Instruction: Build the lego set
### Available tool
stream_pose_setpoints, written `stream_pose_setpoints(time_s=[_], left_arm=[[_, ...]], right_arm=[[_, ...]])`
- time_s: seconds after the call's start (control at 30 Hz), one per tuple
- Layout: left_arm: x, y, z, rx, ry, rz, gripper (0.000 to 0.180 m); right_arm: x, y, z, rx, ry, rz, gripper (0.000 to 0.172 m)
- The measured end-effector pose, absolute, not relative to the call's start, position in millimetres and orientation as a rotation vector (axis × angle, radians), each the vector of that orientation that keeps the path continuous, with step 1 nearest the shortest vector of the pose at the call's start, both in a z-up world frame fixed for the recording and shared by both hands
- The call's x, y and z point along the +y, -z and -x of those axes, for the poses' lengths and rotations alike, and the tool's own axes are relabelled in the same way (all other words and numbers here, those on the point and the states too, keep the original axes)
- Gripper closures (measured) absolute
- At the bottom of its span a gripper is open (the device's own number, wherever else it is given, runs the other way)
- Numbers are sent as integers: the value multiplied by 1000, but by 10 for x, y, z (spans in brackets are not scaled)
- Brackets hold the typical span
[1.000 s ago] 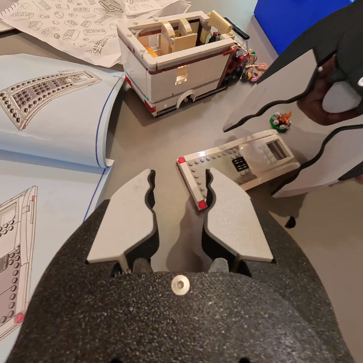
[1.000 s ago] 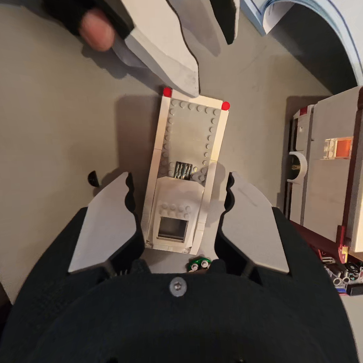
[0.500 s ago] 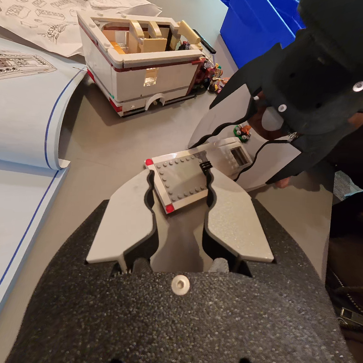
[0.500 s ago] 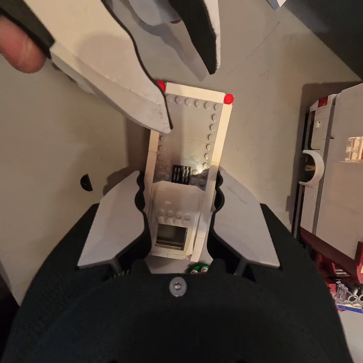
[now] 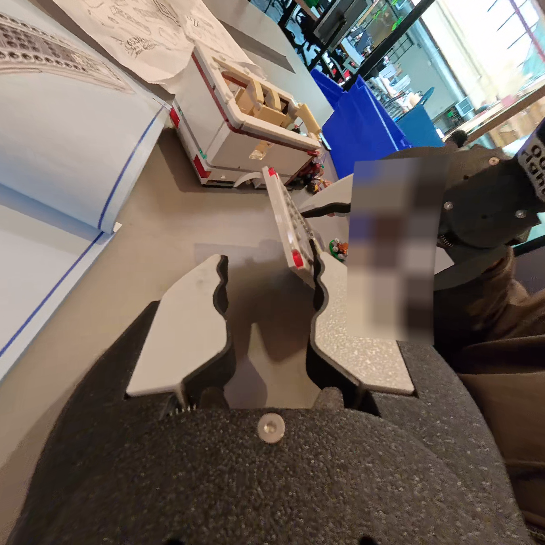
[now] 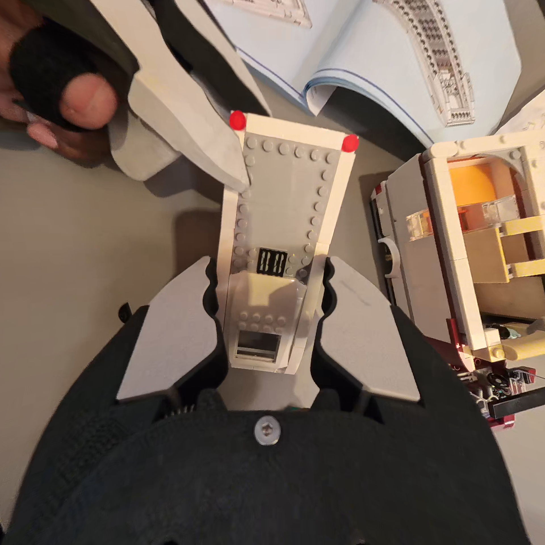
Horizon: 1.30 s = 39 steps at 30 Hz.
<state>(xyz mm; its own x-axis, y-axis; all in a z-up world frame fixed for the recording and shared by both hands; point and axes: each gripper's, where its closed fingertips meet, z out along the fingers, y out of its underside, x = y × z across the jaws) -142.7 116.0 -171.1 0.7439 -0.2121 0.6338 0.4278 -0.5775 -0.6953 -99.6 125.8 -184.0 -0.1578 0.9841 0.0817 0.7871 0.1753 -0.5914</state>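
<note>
We see the right gripper point(image 6: 268, 283) pinching the white-and-grey brick roof panel point(image 6: 283, 224) by its long sides, above the table point(image 6: 88, 250) beside the brick camper body point(image 6: 460, 250). The left gripper point(image 5: 269, 274) stands spread, one fingertip point(image 6: 236, 165) touching the panel's red-studded end.

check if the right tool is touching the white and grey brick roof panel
Touching: the right wrist view shows the right tool's pads pressed against both long edges of the roof panel.

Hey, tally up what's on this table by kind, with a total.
Brick-built models: 2, the roof panel and the open camper body
Small green brick pieces: 1
Instruction booklets: 1
Loose printed sheets: 1
Blue bins: 1
Total: 6
</note>
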Motion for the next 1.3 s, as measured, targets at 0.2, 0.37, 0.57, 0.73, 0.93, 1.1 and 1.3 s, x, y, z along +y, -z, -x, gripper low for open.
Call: stream_pose_setpoints(time_s=[0.2, 0.37, 0.57, 0.73, 0.93, 1.1, 1.3], left_arm=[[1168, 1637, 1403, -157, 902, 1960, 127], [1180, 1559, 1407, -156, 916, 1897, 141], [1158, 1442, 1397, -145, 984, 1810, 168], [1150, 1373, 1473, -194, 1070, 1741, 170], [1122, 1309, 1548, -212, 1153, 1687, 171], [1069, 1261, 1468, -153, 1249, 1672, 171], [985, 1221, 1275, -24, 1316, 1678, 171]], right_arm=[[1232, 1761, 1104, -1933, -609, 1654, 102], [1209, 1719, 1192, -1858, -639, 1668, 102], [1175, 1698, 1228, -1838, -677, 1658, 102], [1133, 1513, 1197, -1830, -857, 1626, 107], [1197, 1482, 1113, -1832, -934, 1636, 106], [1101, 1488, 1137, -1816, -1217, 1671, 107], [1048, 1297, 1164, -1697, -1538, 1658, 126]])
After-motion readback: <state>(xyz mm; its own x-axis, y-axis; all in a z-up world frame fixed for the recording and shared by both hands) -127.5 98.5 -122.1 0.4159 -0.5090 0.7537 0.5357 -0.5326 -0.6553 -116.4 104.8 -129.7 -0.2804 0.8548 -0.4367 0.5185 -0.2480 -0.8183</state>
